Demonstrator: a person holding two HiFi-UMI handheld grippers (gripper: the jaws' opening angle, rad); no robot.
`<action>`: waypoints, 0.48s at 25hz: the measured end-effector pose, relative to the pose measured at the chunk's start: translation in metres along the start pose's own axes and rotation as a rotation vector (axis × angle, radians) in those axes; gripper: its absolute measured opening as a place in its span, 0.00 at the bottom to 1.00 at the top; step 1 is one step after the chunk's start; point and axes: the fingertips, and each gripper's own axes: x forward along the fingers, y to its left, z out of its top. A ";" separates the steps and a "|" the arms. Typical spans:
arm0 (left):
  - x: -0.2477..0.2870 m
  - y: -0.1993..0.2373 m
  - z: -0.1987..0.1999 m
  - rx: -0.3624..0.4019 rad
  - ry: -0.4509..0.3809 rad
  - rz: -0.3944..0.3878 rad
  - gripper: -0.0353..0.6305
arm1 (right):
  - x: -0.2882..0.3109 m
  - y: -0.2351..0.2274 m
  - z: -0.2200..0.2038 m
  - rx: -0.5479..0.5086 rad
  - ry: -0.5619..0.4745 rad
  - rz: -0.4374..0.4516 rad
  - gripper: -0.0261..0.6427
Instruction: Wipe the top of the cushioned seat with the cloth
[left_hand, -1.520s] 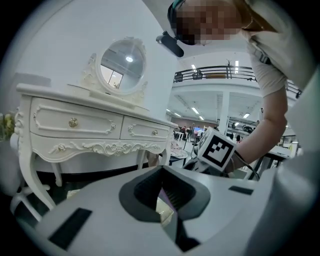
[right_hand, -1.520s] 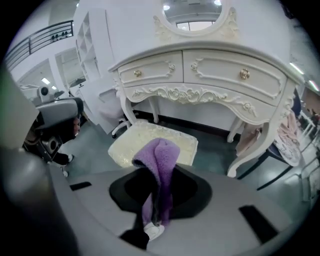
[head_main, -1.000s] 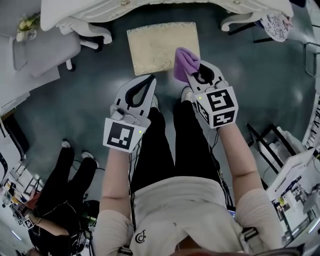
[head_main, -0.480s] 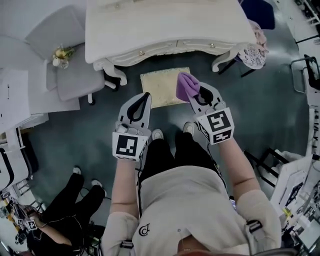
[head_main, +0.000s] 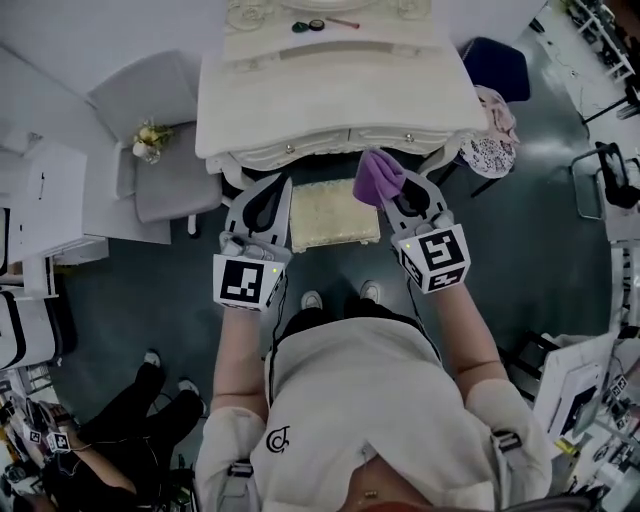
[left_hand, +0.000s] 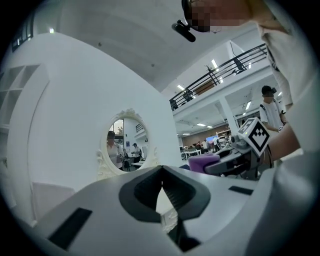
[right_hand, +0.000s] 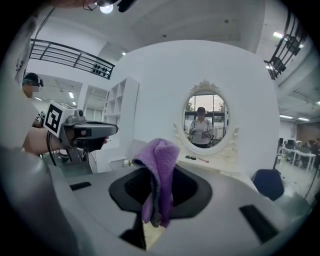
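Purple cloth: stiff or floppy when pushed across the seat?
Likely floppy: the purple cloth droops in folds from the right hand-held gripper pinching it. Probably light: it bunches upright above the jaws. Its fuzzy pile should drag, not slide, on the cushioned seat.

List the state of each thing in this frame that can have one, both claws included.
right claw: shut on the purple cloth
left claw: shut, empty
purple cloth: bunched, pinched at one end, not touching the seat
cushioned seat: upright on the floor, top bare
dressing table drawers: shut
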 end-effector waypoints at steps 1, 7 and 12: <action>0.001 0.000 0.006 0.010 -0.007 -0.002 0.07 | -0.001 -0.003 0.007 -0.007 -0.015 -0.001 0.17; 0.004 -0.005 0.028 0.046 -0.015 -0.012 0.07 | -0.004 -0.010 0.042 -0.047 -0.100 -0.011 0.17; 0.003 -0.007 0.039 0.054 -0.029 -0.020 0.07 | -0.004 -0.010 0.054 -0.044 -0.142 -0.010 0.17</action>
